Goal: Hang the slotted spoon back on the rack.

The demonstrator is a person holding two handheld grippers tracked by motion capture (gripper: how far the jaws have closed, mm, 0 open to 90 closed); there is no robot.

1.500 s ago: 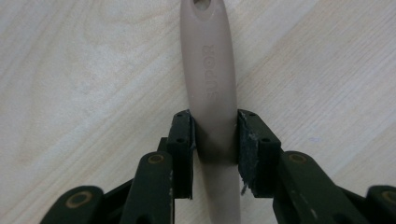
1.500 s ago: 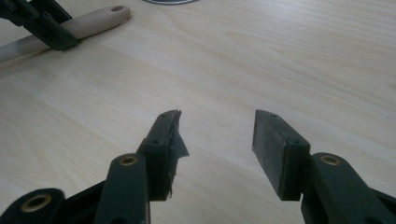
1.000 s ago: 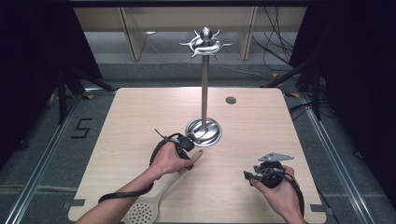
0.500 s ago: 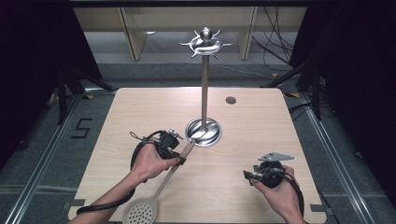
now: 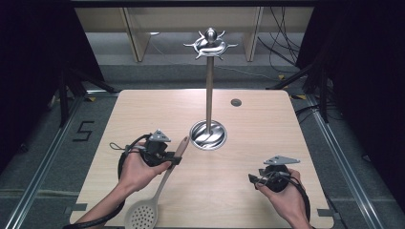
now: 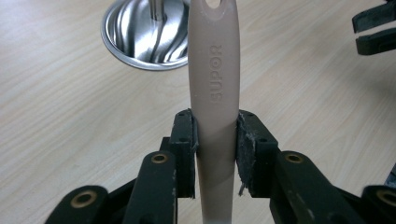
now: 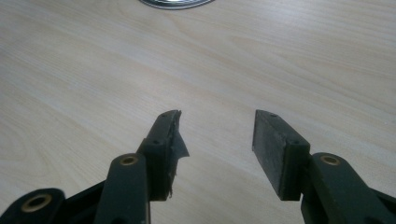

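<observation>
A: What does the left gripper [image 6: 215,140] hold?

B: A skimmer [image 5: 162,187] with a beige handle. Its 2 jaws are clenched on the handle, 1 pad on each side. In the left gripper view the word SUPOR runs along the handle, and a hanging hole sits at the tip.

A: Where is the skimmer on the table [image 5: 143,109]?

B: Toward the near left. Its handle tip points at the round steel base of the rack [image 5: 208,90], which stands near the table's middle. The perforated round head hangs by the near edge, close to the person's left forearm.

A: And the right gripper [image 7: 215,130]?

B: Released. Its jaws stand apart over bare wood with nothing between them. In the high view the right hand [image 5: 282,191] holds it near the near right corner, well apart from the skimmer.

A: Anything else?

B: The rack's thin pole rises from the base to a crown of hooks. A small dark hole [image 5: 236,102] lies toward the far edge.
</observation>
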